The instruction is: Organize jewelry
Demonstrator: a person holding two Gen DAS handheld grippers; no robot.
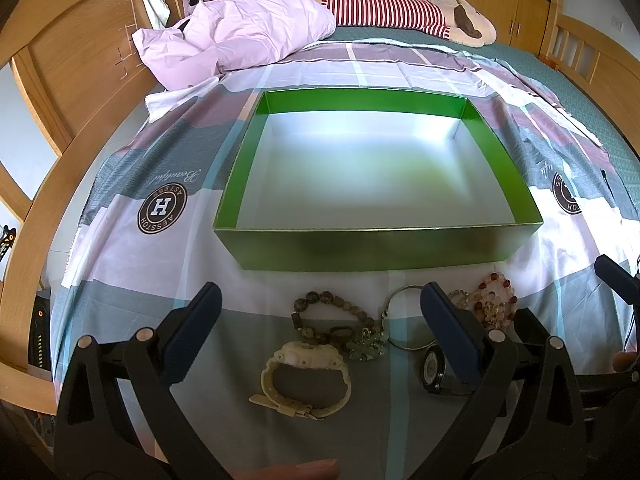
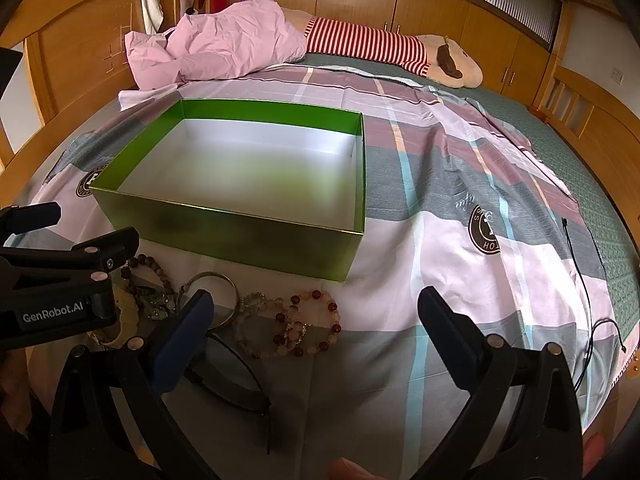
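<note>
An empty green box [image 1: 376,250] with a white inside sits on the bed; it also shows in the right wrist view [image 2: 240,236]. In front of it lie a cream watch [image 1: 306,376], a brown bead bracelet [image 1: 332,312], a metal bangle [image 1: 400,320], a black watch [image 1: 434,368] and pink bead bracelets [image 1: 494,300]. My left gripper [image 1: 320,300] is open above the cream watch and brown bracelet. My right gripper [image 2: 312,300] is open above the pink bead bracelets [image 2: 308,324], with the bangle [image 2: 216,280] and black watch strap [image 2: 236,384] by its left finger.
A plaid bedsheet [image 2: 460,184] covers the bed. A pink pillow [image 1: 248,28] and a striped plush toy [image 1: 400,10] lie at the far end. Wooden bed frame [image 1: 60,92] on the left. A thin black cord [image 2: 580,280] lies at the right.
</note>
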